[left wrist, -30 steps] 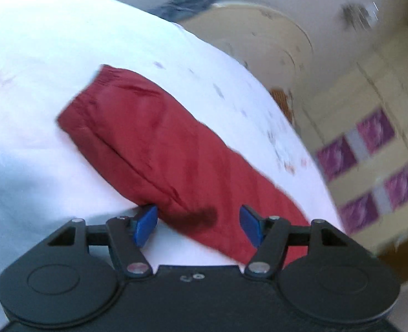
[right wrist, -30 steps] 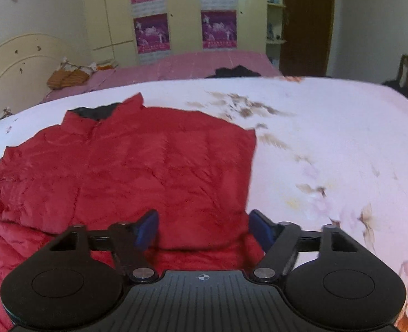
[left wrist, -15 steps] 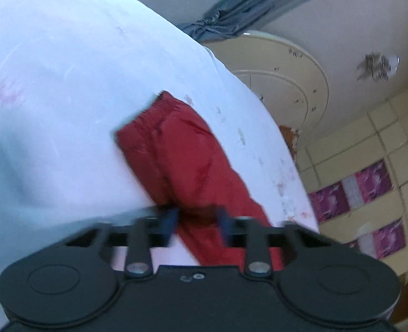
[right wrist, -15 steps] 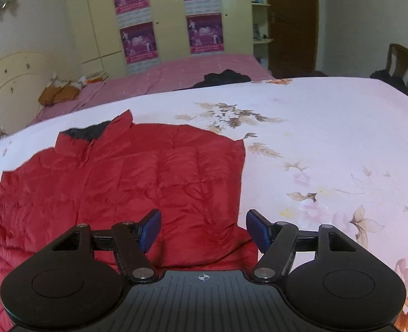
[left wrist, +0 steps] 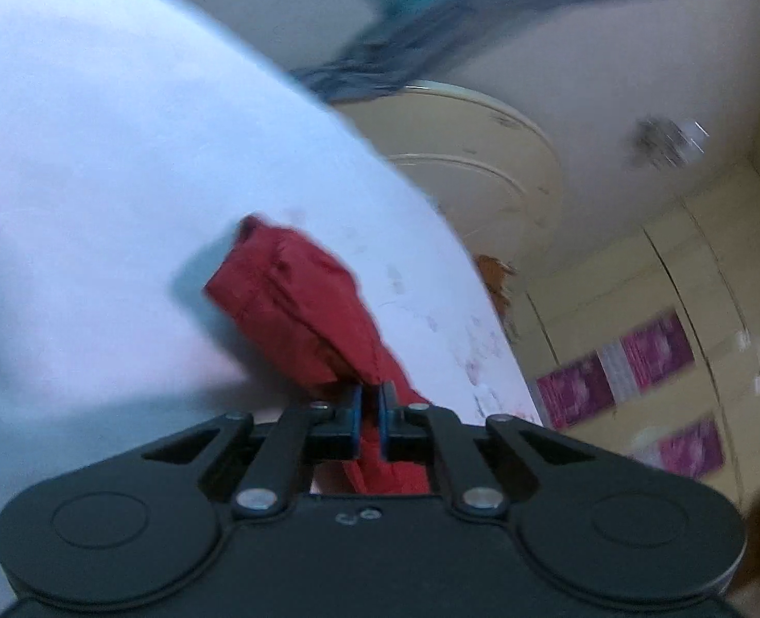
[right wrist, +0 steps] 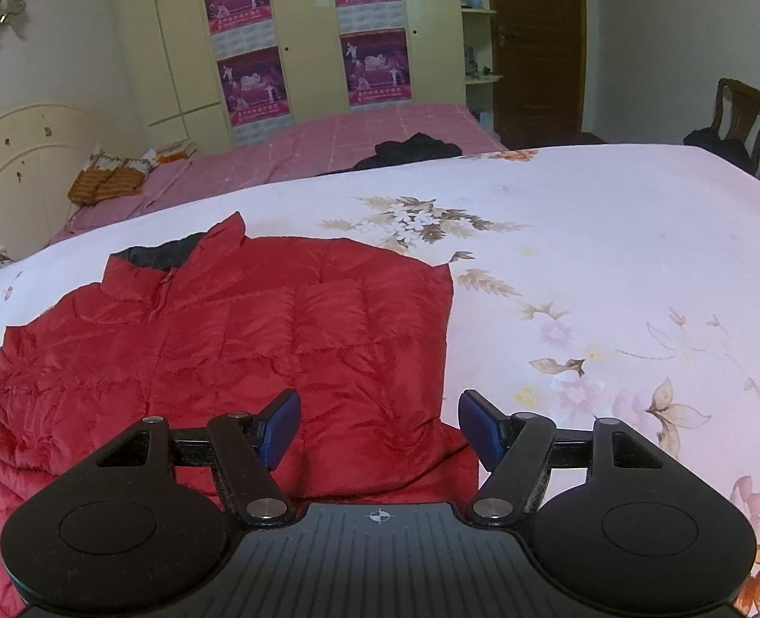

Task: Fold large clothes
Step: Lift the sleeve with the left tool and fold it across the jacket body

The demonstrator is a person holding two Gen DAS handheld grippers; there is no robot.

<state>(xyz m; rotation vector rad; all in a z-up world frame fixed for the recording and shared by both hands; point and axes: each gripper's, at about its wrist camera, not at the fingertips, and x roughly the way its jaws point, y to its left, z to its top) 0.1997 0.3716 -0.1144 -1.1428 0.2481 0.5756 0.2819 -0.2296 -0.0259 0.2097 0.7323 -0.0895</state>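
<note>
A red puffer jacket [right wrist: 256, 340] with a dark collar lining lies front up on a white floral bedsheet [right wrist: 611, 268]. Its right side is folded inward over the body. My right gripper [right wrist: 380, 425] is open and empty, hovering above the jacket's lower right part. In the left wrist view my left gripper [left wrist: 370, 412] is shut on the jacket's red sleeve [left wrist: 297, 304], holding it lifted off the sheet with the cuff end pointing away.
A second bed with a pink cover [right wrist: 328, 149] and a dark garment [right wrist: 411, 149] stands behind. A cream headboard [right wrist: 24, 165] is at the left, wardrobes with posters [right wrist: 308, 36] at the back, a wooden chair [right wrist: 740, 118] at the right.
My left gripper has closed on the sleeve and lifted it, bunching it. My right gripper has drawn back and up from the jacket, staying open.
</note>
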